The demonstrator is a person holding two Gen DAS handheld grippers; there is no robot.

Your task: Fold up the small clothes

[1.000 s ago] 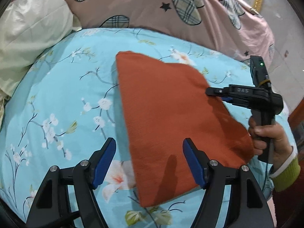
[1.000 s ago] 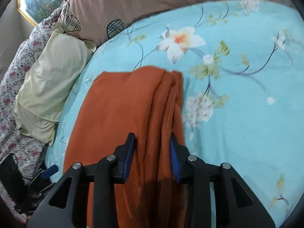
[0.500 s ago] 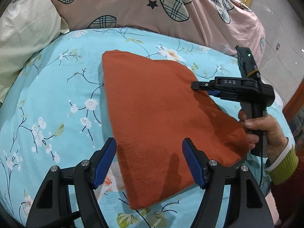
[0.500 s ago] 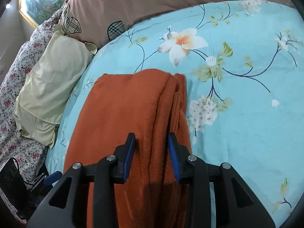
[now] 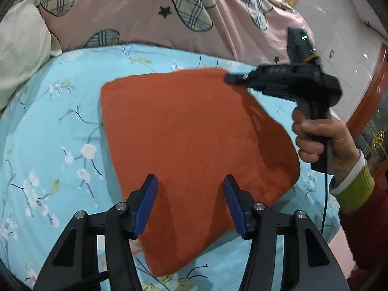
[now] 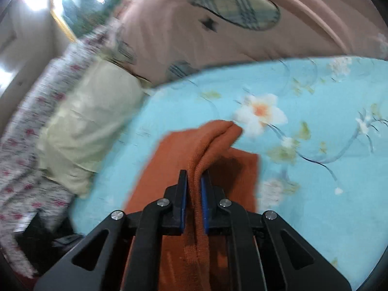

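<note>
So the orange cloth [image 5: 194,140] is lying on the blue floral bedsheet [image 5: 60,121], already folded over I think. The right gripper [image 6: 193,189] has just been closing and now pinches the cloth's doubled edge, lifting it, probably for the next fold. The left gripper [image 5: 190,201] straddles the near edge, jaws narrowing but apart, nothing pinched. The right view's blurry though.

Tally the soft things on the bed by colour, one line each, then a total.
Orange cloth: 1
Pink quilt: 1
Pale yellow pillow: 1
Blue floral sheet: 1
Total: 4
</note>
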